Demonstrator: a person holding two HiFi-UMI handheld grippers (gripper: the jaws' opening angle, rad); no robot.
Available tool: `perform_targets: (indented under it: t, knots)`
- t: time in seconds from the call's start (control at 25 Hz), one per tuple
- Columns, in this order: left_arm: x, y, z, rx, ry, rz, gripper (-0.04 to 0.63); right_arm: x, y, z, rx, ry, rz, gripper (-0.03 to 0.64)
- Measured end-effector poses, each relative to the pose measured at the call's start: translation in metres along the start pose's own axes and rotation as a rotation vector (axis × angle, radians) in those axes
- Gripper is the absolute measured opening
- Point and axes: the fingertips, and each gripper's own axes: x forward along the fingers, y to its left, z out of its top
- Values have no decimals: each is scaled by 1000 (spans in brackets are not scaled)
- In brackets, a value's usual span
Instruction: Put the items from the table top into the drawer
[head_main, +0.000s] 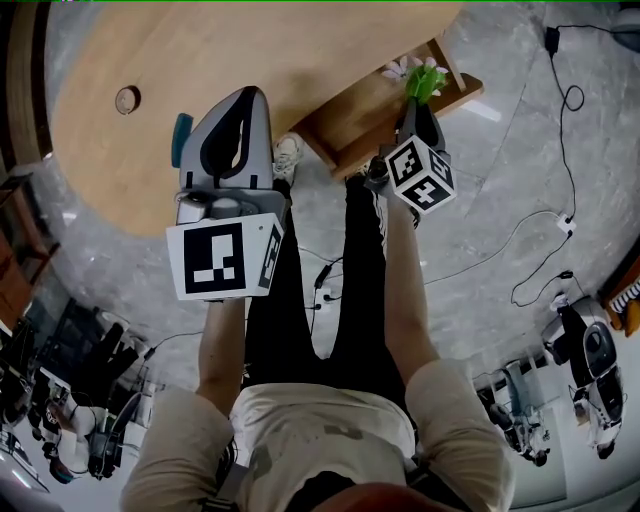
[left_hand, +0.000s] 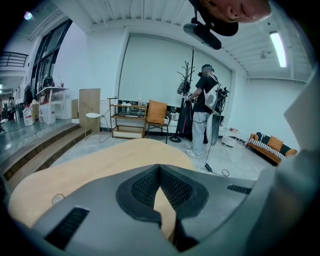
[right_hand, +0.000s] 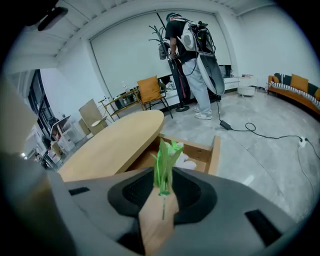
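Since you asked how it looks: both your forearms are stretched forward and down. Your left gripper (head_main: 250, 98) hangs over the near edge of the wooden table (head_main: 250, 50), angled down toward it. Its jaws are closed tip to tip with nothing in them; only tabletop shows through the slit behind the pads in the left gripper view. Your right gripper (head_main: 421, 103) reaches further out and points steeply down, right over the open drawer (head_main: 350, 115) that sticks out from under the table edge.

The right jaws are only a sliver apart, and the green sprig (right_hand: 164, 157) sits pinched between the tips. Its leaves point away from the camera and its thin stem trails back through the gap. So the sprig is above the drawer, held, not down in it.

Counts:
- two grippers
- one table
- one drawer
- one green sprig
- one small bunch of white flowers (head_main: 402, 68) already lying at the drawer's far end (can't count the heads)
- one round hole (head_main: 127, 99) in the tabletop, left of your left gripper
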Motion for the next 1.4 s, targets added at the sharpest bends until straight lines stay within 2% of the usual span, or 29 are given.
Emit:
perform_targets:
  t: [0.04, 0.08, 0.24, 0.6, 0.64, 0.68, 0.8, 0.96, 1.16, 1.28, 1.4]
  knots:
    - [1, 0, 0, 1, 1, 0, 8, 2, -1, 1, -3, -1, -4, 137]
    - [2, -1, 1, 1, 2, 0, 8, 2, -1, 3, -17, -5, -11, 167]
    - [0, 1, 2, -1, -1, 2, 8, -6, 4, 7, -79, -19, -7, 167]
    - [-7, 3, 4, -9, -6, 9, 8, -16, 11, 10, -105, -16, -4, 166]
    - [-8, 4, 4, -11, -8, 11, 8, -18, 12, 14, -118, -25, -10, 141]
    - [-8, 5, 4, -13, -11, 14, 8, -20, 14, 20, -140, -42, -21, 6]
    - [-12, 12, 5, -18, -23, 31, 8, -34, 34, 51, -247, -134, -21, 5]
    - [-24, 23, 5, -41, -34, 61, 8, -72, 93, 104, -380, -293, 89, 5]
    - [-50, 57, 17, -109, -90, 136, 8, -130, 183, 159, -506, -473, 301, 3]
    - [-67, 79, 22, -108, -122, 203, 8, -149, 217, 170, -513, -515, 389, 5]
    - [-82, 95, 21, -113, -134, 247, 8, -154, 237, 169, -513, -518, 431, 5]
